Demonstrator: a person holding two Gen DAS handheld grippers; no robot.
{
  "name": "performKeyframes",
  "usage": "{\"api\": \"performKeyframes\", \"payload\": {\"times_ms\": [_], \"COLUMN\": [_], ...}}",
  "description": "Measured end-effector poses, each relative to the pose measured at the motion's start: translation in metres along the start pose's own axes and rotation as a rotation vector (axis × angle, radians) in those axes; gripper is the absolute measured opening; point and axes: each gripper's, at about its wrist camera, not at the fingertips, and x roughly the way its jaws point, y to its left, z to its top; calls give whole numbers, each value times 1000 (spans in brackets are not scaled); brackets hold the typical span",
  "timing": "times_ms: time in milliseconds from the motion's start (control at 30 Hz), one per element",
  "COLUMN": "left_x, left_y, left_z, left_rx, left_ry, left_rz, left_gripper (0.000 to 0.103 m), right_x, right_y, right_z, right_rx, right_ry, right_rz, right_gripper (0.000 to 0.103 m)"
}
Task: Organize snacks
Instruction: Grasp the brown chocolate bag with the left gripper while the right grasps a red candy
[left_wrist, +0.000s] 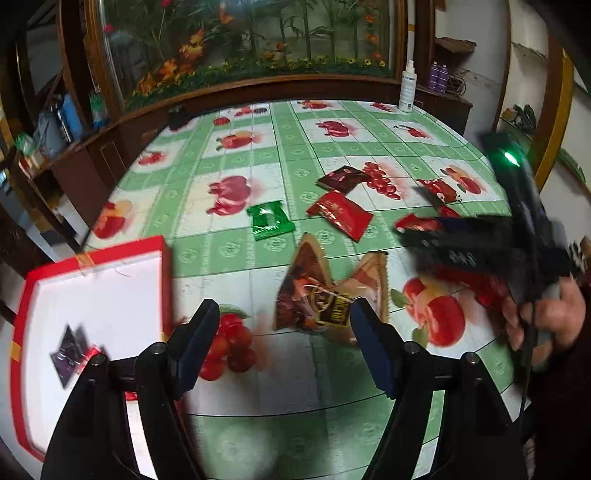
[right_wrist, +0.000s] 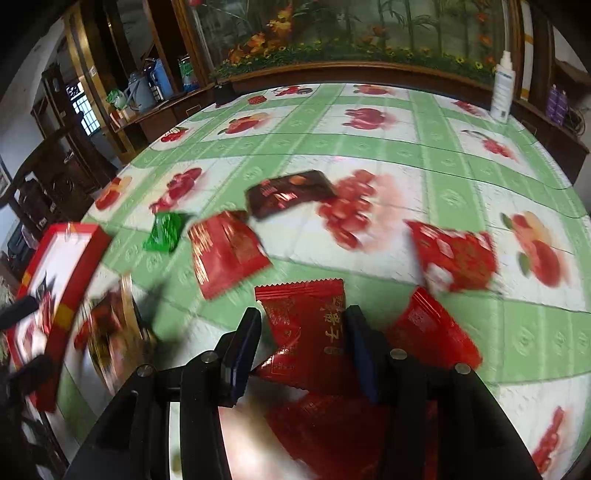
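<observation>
My right gripper is shut on a red snack packet with gold print, held by its two sides just above the table. More red packets lie under and beside it. In the left wrist view that gripper is a dark blur at the right, with a hand behind it. My left gripper stands open over the tablecloth, just short of two brown packets; nothing is between its fingers. A red box with a white inside sits at the left and holds a purple packet.
Loose on the green fruit-print tablecloth lie a green packet, a red packet, a dark brown packet and another red one. A white spray bottle stands at the far edge. Wooden cabinets ring the table.
</observation>
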Motion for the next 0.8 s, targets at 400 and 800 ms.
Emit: {"api": "performKeyframes", "payload": {"times_ms": [400, 800], "left_x": [62, 50], "left_y": [7, -1], "left_z": [6, 0], "left_rx": [-424, -304], "left_ry": [159, 59], "left_rz": [-71, -78], "left_gripper": [73, 47], "right_x": [-18, -18], "right_y": [-2, -2], "right_z": [-28, -28], "right_rx": [-88, -94], "right_ry": [-51, -52], "right_rz": [-71, -61], "right_gripper": [54, 52]}}
